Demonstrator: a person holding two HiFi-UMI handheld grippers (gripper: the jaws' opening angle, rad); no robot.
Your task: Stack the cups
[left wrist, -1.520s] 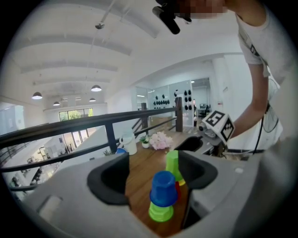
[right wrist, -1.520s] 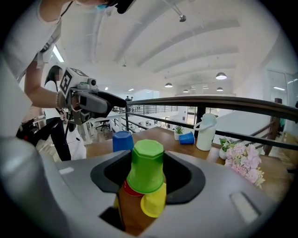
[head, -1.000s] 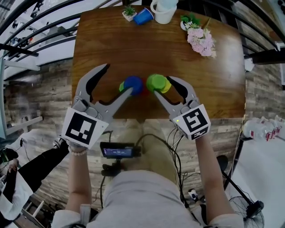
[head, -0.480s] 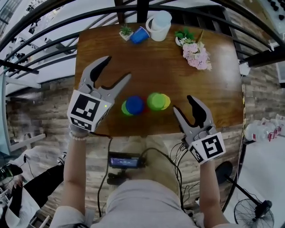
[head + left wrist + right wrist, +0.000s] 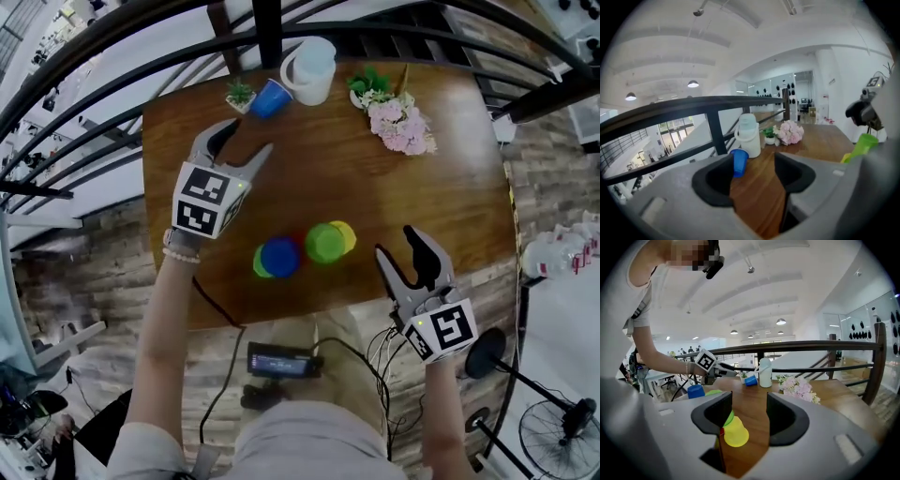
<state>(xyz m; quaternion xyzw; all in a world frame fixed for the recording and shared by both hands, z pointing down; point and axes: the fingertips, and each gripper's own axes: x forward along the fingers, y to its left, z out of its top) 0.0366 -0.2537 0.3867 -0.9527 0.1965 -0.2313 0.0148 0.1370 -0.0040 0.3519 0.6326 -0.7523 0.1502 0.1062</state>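
1. Head view: my left gripper (image 5: 246, 141) has swung from the centre cups (image 5: 323, 242) to the far blue cup (image 5: 270, 97) at upper left, likely the next to stack; my right gripper (image 5: 398, 246) has pulled back to lower right.
2. Left gripper view: jaws have just been narrowing, still apart, empty; far blue cup ahead.
3. Right gripper view: jaws wide, empty.

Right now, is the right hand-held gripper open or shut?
Open: the right hand-held gripper has its jaws apart, gripping nothing; the yellow cup lies beyond them.
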